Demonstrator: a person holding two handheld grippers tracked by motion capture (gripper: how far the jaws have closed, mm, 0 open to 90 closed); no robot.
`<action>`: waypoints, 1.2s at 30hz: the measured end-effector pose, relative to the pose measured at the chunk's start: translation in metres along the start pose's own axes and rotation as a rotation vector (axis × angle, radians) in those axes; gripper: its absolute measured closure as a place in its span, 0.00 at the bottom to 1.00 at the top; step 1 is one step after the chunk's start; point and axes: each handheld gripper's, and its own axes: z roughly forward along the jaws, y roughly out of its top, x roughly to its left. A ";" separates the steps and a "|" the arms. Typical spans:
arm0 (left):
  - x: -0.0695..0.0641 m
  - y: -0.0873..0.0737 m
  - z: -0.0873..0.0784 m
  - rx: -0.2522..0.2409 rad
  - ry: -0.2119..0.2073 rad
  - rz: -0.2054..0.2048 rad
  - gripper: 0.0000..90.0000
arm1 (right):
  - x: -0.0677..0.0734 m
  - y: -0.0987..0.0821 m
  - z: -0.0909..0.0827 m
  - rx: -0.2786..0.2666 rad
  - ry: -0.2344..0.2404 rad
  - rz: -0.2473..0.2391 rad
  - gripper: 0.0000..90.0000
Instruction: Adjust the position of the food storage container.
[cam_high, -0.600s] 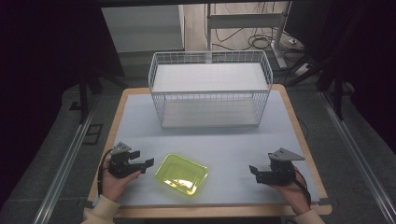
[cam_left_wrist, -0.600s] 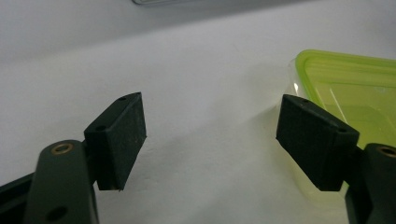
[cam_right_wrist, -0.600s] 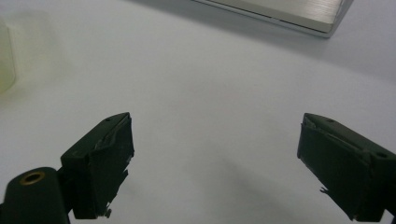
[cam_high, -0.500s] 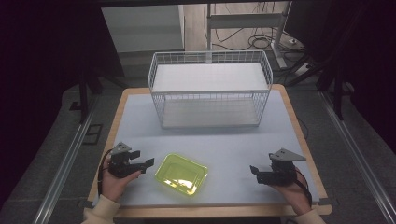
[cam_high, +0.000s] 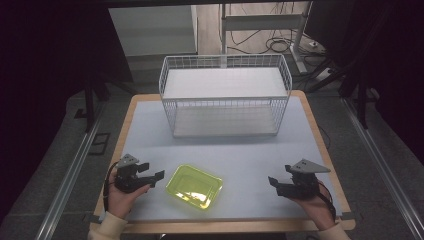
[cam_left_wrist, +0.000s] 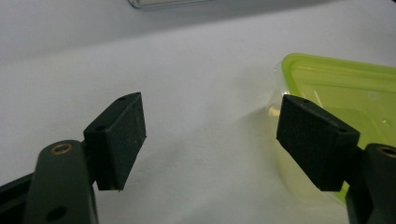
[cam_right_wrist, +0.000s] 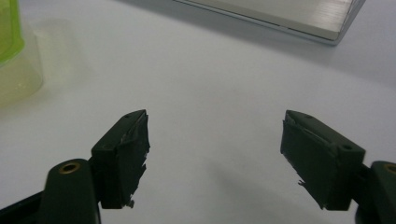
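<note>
Green container (cam_high: 194, 186) sits beside your wide-open, empty left gripper (cam_high: 156, 176); probably take its near rim squarely; right gripper (cam_high: 272, 182) gapes empty.

A translucent yellow-green plastic container (cam_high: 194, 186), rectangular with rounded corners, sits open and upright, turned slightly askew, on the near part of the table

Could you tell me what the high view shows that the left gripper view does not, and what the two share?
High view alone: the white wire basket at the table's far side, the right gripper open over bare mat, and both hands. Left gripper view alone: the pads of the left gripper close up, wide apart with nothing between them. Both: the yellow-green container just beside the left gripper, untouched, on the pale mat.
</note>
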 end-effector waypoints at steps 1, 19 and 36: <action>0.000 0.000 0.000 0.000 0.000 0.000 0.26 | 0.000 0.000 0.000 0.000 0.000 0.000 0.27; 0.001 -0.002 0.000 -0.023 0.009 -0.023 0.27 | 0.027 0.017 0.012 0.049 0.180 -0.012 0.88; 0.000 -0.005 -0.002 -0.017 0.004 -0.017 0.27 | 0.109 0.048 0.017 0.052 0.357 -0.166 0.99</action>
